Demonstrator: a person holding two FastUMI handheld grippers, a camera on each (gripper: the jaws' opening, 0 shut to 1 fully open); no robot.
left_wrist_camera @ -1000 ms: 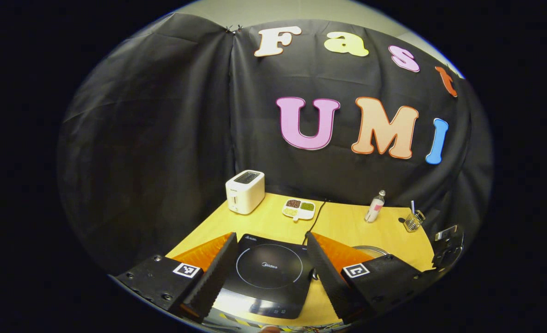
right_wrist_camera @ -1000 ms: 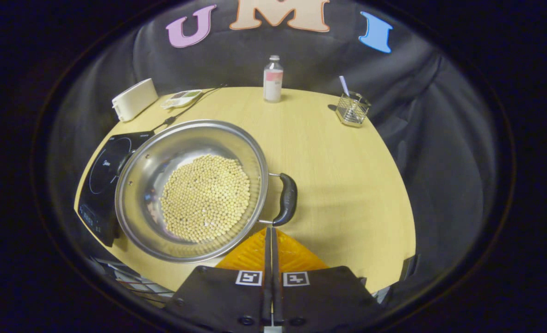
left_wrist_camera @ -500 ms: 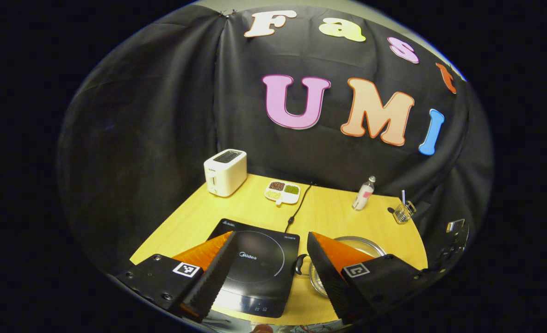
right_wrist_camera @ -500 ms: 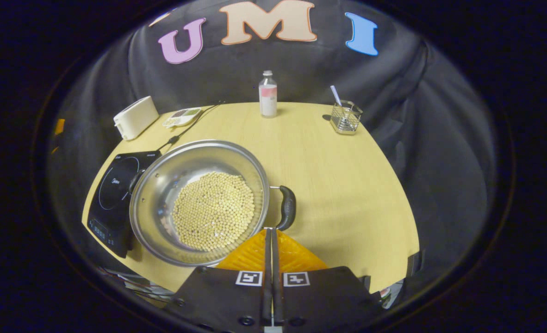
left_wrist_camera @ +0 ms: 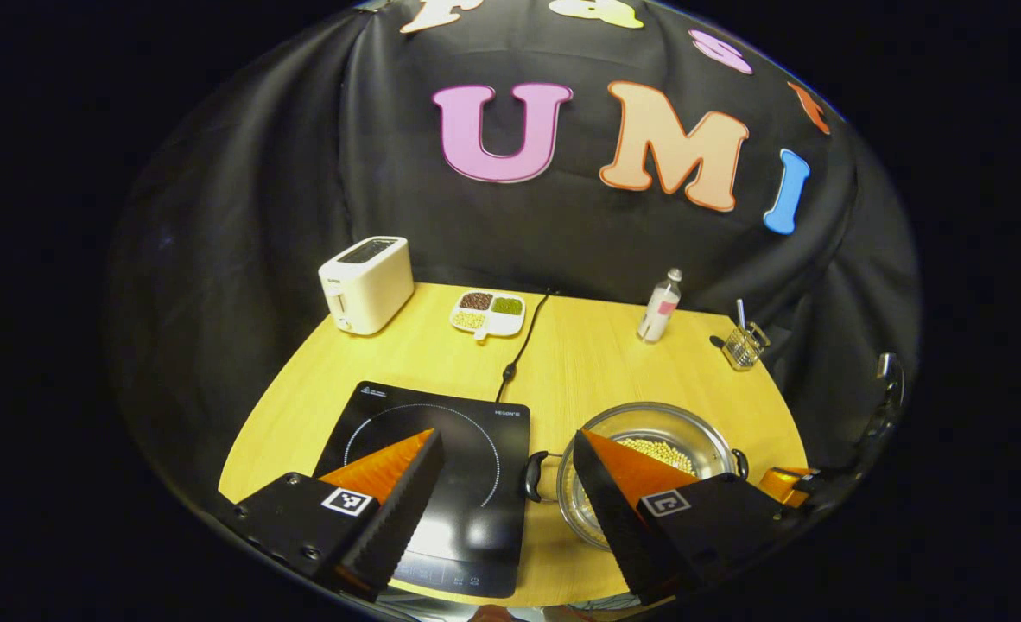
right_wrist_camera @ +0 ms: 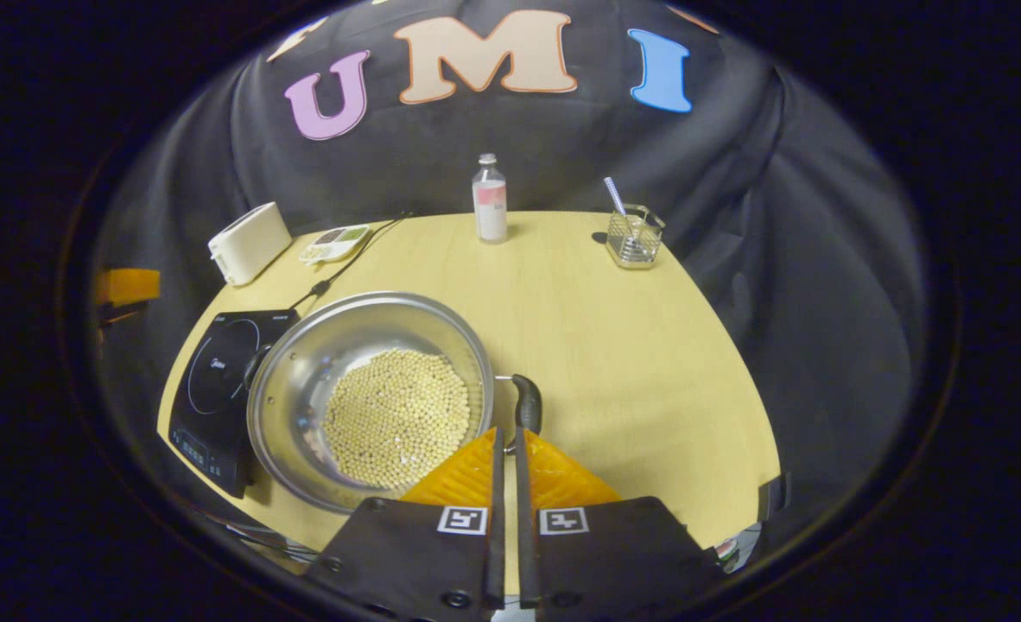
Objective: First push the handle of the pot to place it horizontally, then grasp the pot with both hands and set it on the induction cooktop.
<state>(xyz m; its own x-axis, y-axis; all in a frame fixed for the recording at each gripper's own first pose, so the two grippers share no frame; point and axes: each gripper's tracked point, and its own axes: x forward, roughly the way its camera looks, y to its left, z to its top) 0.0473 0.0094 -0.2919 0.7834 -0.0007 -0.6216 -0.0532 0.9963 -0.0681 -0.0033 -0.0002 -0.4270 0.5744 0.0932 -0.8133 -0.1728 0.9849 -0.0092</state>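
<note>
A steel pot (right_wrist_camera: 372, 397) holding pale beans stands on the yellow table (right_wrist_camera: 614, 345), right beside the black induction cooktop (right_wrist_camera: 217, 380). My right gripper (right_wrist_camera: 507, 432) hovers at the pot's near right side. Its tips are at the black right handle (right_wrist_camera: 526, 402) and its fingers are together, with only a thin slit between them. In the left gripper view, the pot (left_wrist_camera: 649, 436) is at lower right and its left handle (left_wrist_camera: 532, 475) points at the cooktop (left_wrist_camera: 437, 449). My left gripper (left_wrist_camera: 506, 442) stands open above them, holding nothing.
Along the table's far edge stand a white toaster (left_wrist_camera: 366, 283), a divided dish of beans (left_wrist_camera: 487, 313), a small bottle (left_wrist_camera: 658, 306) and a glass holder (left_wrist_camera: 741, 344). The cooktop's cable (left_wrist_camera: 519, 345) runs back toward the wall.
Both grippers drew back and tilted down, so more of the table shows. The pot came into the left gripper view. The right gripper's slit widened slightly and its tips now meet the handle.
</note>
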